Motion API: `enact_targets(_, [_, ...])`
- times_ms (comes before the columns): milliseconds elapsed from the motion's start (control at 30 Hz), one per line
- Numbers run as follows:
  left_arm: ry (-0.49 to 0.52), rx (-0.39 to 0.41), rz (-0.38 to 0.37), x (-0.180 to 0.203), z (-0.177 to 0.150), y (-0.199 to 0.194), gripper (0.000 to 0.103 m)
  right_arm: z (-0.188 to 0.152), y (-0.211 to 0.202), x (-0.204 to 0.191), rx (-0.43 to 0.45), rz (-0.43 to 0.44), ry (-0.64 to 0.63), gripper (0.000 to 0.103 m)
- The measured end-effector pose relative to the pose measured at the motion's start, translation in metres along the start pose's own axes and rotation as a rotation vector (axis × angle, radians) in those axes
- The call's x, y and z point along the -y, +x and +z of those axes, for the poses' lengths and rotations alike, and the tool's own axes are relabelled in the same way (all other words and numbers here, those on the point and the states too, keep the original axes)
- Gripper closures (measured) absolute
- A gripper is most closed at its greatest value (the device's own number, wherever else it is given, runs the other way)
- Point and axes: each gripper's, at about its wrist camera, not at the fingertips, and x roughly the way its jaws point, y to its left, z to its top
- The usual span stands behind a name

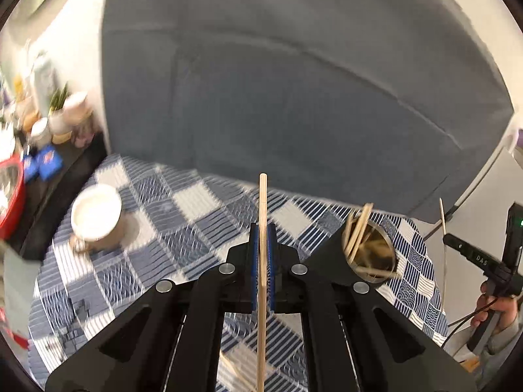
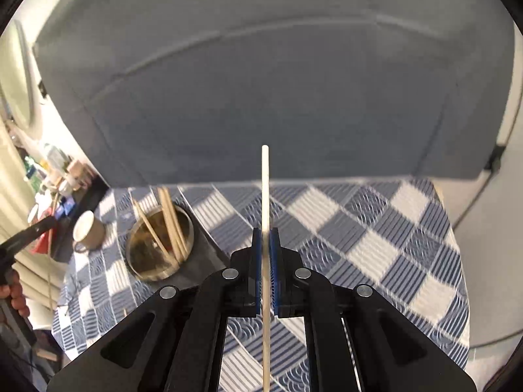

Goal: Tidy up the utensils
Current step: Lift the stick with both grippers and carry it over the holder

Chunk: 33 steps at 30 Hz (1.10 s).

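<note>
The left tongs [image 1: 262, 245] are pinching a wooden chopstick [image 1: 262, 202] while the right tongs [image 2: 265, 251] are pinching a pale chopstick [image 2: 265, 189] beside the holder [image 2: 160, 241].

1. The tablecloth [image 2: 376, 228], across the lower half of the right wrist frame, is a blue and white check, its blue squares lined with white stripes and wave arcs.
2. The sofa [image 1: 294, 81], filling the upper centre, is plain grey-blue.
3. The left gripper [image 1: 262, 261] is black with blue pads [image 1: 254, 261]; its chopstick [image 1: 262, 215] is tan.
4. The right gripper [image 2: 266, 261] is black with blue pads; its chopstick [image 2: 265, 189] is pale cream.
5. The holder [image 2: 160, 245], centre left, is black with a brassy inside.
6. The mug [image 1: 96, 217], left, is beige outside, white inside.
7. The bowl [image 1: 14, 192], far left edge, is red.
</note>
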Motion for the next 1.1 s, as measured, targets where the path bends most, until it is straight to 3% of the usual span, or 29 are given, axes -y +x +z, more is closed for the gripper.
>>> enact_targets(300, [0.101,0.024,-0.084,0.065,0.037,0.021,0.098,0.038,0.000,-0.028,0.070,0.049,0.006,0.099])
enact_targets(667, [0.100,0.083,-0.215,0.102,0.051,0.046,0.098,0.059,0.018,-0.050,0.117,0.105,-0.018,0.098])
enact_targets(867, [0.088,0.151,-0.233,0.106,0.049,0.058,0.098,0.061,0.029,-0.060,0.175,0.195,-0.015,0.098])
enact_targets(1100, [0.120,0.292,-0.290,0.109,0.035,0.062,0.098,0.055,0.045,-0.066,0.239,0.221,-0.019,0.098])
